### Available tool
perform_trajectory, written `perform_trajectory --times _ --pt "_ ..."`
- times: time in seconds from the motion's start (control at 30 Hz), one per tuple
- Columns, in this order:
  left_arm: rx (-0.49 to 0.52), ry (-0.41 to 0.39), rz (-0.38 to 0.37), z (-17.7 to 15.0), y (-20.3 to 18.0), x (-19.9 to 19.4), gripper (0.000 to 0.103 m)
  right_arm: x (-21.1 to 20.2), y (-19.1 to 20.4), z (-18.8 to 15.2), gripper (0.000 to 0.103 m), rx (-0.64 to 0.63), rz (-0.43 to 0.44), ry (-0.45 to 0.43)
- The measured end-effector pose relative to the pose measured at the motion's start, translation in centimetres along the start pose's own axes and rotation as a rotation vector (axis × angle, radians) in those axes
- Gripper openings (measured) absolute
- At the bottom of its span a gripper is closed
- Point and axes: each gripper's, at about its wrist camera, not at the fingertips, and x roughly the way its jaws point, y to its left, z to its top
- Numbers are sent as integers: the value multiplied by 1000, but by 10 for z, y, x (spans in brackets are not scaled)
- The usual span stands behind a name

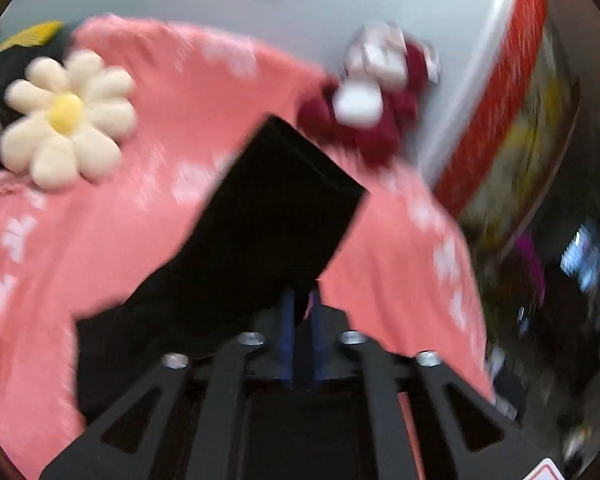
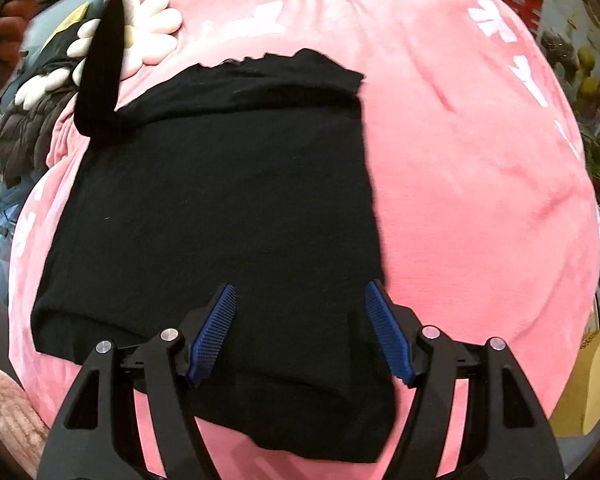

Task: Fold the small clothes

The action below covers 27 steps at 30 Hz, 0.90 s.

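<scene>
On top of a pink blanket (image 2: 480, 184) lies the black garment (image 2: 220, 208), spread mostly flat, with its upper part folded over as a band and its lower edge doubled near the camera. Over the near part of this garment hangs the right gripper (image 2: 300, 332); its blue ribbed pads (image 2: 214, 334) stand wide apart, and nothing is pressed between them. White characters are printed on the blanket, at the upper right and the left edge in the right wrist view, but they are bent and blurred, so they cannot be read. In the left wrist view, which is strongly blurred, a strip of black cloth (image 1: 260, 220) rises in front of the left gripper (image 1: 302, 320) and hides its fingertips; only two blue pads close together are seen behind the cloth, and it cannot be told if they clamp it. A cream flower cushion (image 1: 66, 118) with a yellow centre rests at the left on the blanket, and a dark red and white plush toy (image 1: 374, 92) sits at the far edge. At the right stands a red panel (image 1: 496, 92); any writing there is too blurred to read.
</scene>
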Motion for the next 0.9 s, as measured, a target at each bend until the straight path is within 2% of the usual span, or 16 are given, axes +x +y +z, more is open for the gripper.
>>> perform_trajectory --times 0.03,0.1,0.17,0.33,0.37,0.43,0.53,0.63,0.8,0.83,0.87,0.9 --pt "1 35 10 -16 -9 14 52 -2 -6 1 66 10 0 -6" --pt "-9 110 34 -55 -18 41 53 -5 -21 6 68 26 -1 -14" --pt "-32 175 54 -84 -16 51 53 -8 -35 14 79 39 -2 -30" --pt "-106 271 106 -138 19 35 57 5 -53 72 79 46 56 -64" --pt "-114 273 117 -145 27 27 57 10 -52 88 79 46 69 -76" --pt "-117 275 159 -158 43 8 64 25 -47 126 79 42 82 -97" --pt "-129 286 206 -172 63 -12 65 57 -32 176 79 35 86 -115" --pt "-132 317 236 -183 77 -23 65 108 -19 217 79 55 79 -69" --pt "-167 315 232 -191 94 -38 65 177 -13 240 79 141 34 35" --pt "-174 315 230 -192 98 -40 65 184 -12 239 77 159 40 50" --pt "-179 311 228 -194 101 -42 65 190 -10 238 52 171 61 59" --pt "-179 310 229 -195 105 -43 66 190 -3 239 37 159 98 58"
